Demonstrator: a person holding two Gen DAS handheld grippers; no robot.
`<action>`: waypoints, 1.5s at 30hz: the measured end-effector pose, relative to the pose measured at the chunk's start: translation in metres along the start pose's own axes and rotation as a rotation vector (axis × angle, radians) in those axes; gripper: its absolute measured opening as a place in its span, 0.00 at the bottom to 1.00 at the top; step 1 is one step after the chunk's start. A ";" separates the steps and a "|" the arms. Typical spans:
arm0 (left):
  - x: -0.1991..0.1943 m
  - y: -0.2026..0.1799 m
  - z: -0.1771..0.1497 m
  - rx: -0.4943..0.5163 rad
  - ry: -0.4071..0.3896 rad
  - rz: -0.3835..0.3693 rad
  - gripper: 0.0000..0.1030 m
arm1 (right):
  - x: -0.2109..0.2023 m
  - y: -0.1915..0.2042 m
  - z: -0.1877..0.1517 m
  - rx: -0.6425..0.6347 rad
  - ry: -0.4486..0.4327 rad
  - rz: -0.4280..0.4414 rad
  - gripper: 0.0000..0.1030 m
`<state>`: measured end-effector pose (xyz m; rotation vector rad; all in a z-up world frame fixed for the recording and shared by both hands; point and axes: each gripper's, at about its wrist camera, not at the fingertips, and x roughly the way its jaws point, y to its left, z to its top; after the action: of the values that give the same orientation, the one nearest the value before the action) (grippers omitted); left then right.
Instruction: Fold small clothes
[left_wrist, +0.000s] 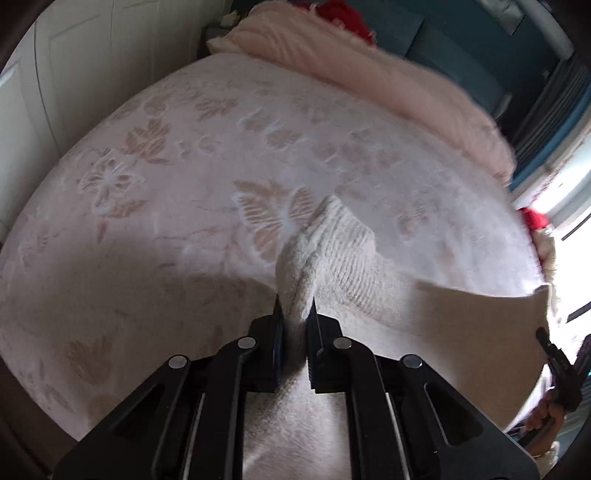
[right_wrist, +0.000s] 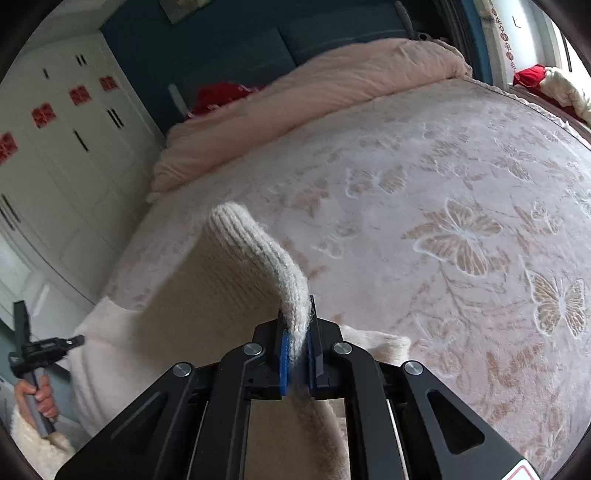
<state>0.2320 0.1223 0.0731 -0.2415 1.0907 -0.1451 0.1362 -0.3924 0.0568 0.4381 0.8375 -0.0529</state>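
Cream knit garment (right_wrist: 221, 295) held off the bedspread (right_wrist: 461, 184), spanning between both tools. Looks like a small sweater or similar; exact type not resolvable.

Left gripper (left_wrist: 295, 308): jaws pressed together on a bunched fold of the knit, ribbed fabric spilling forward and draping down toward the bed. Right gripper (right_wrist: 297, 317): jaws pinching a ribbed edge, blue pads visible on either side of the cloth. That edge arches up and over before dropping into the clamp.

Handling, judged from the drape:
- Soft, limp, no stiffness; sags under its own weight wherever unsupported.
- Light; 2 pinch points carry it without visible strain.
- Fuzzy yarn, so grip is likely good, little slip. Loose fibres could snag on the jaw corners.
- Stretchy rib: pulling the 2 grips apart probably distorts the shape rather than flattening it.

Best hold appears to be the ribbed hem or cuff edges, thicker and firmer than the body. Pink duvet (right_wrist: 314, 88) lies rolled at the far end of the bed.
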 end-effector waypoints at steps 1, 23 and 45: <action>0.022 0.002 -0.001 0.001 0.049 0.024 0.10 | 0.021 -0.010 -0.006 0.014 0.052 -0.051 0.07; 0.023 -0.028 -0.114 0.172 0.073 0.066 0.23 | -0.017 0.058 -0.141 -0.152 0.139 -0.164 0.04; 0.080 0.004 0.032 0.007 0.101 -0.036 0.71 | 0.069 0.002 0.008 -0.090 0.170 -0.198 0.60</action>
<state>0.2968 0.1112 0.0169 -0.2499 1.1858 -0.1948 0.1882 -0.3854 0.0118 0.2761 1.0445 -0.1619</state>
